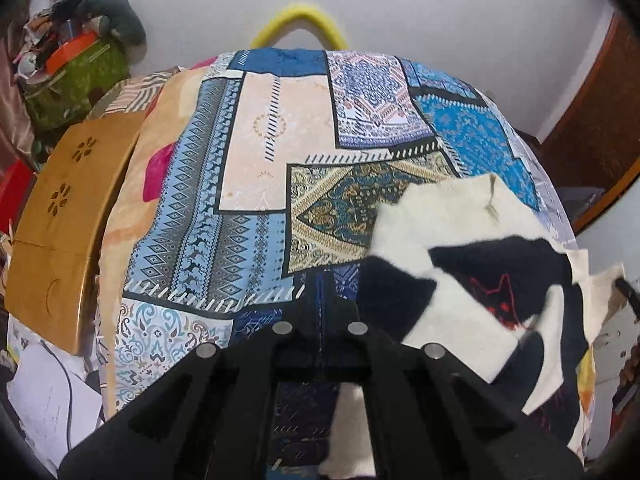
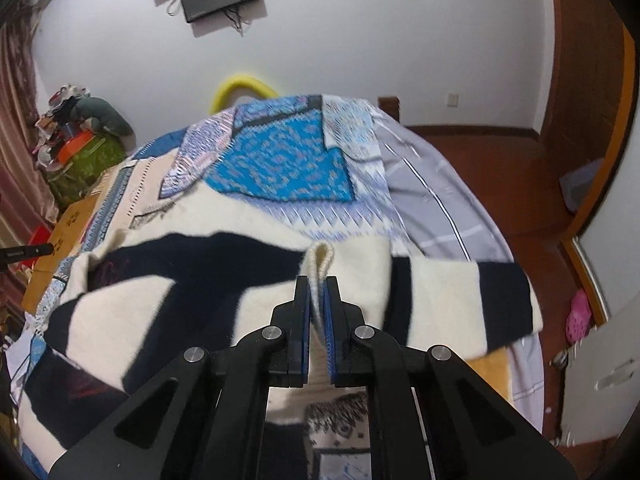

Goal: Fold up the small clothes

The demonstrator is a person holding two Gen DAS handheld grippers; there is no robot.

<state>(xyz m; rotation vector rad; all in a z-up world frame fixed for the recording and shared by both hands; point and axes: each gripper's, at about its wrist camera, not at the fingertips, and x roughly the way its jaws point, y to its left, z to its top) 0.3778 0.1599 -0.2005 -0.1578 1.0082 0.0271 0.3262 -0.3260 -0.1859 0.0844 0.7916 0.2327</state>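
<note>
A cream and black knit sweater (image 1: pixel 472 308) with a red cat drawing lies crumpled on the patchwork bedspread (image 1: pixel 260 160). It fills the lower right of the left wrist view. My left gripper (image 1: pixel 320 280) is shut just left of it. The sweater's black part rests against its right finger, and no fabric shows between the pads. White knit shows beneath the gripper. In the right wrist view my right gripper (image 2: pixel 319 280) is shut on a cream fold of the sweater (image 2: pixel 200 312), which pokes up above the fingertips. The rest of the garment spreads left and right over the bedspread (image 2: pixel 288 160).
A wooden folding table (image 1: pixel 60 232) leans at the bed's left side, with a green box (image 1: pixel 72 80) of clutter behind it. A yellow hoop (image 1: pixel 300 20) stands at the far end. To the right are the wooden floor (image 2: pixel 500 184), a door frame and a pink shoe (image 2: pixel 578 316).
</note>
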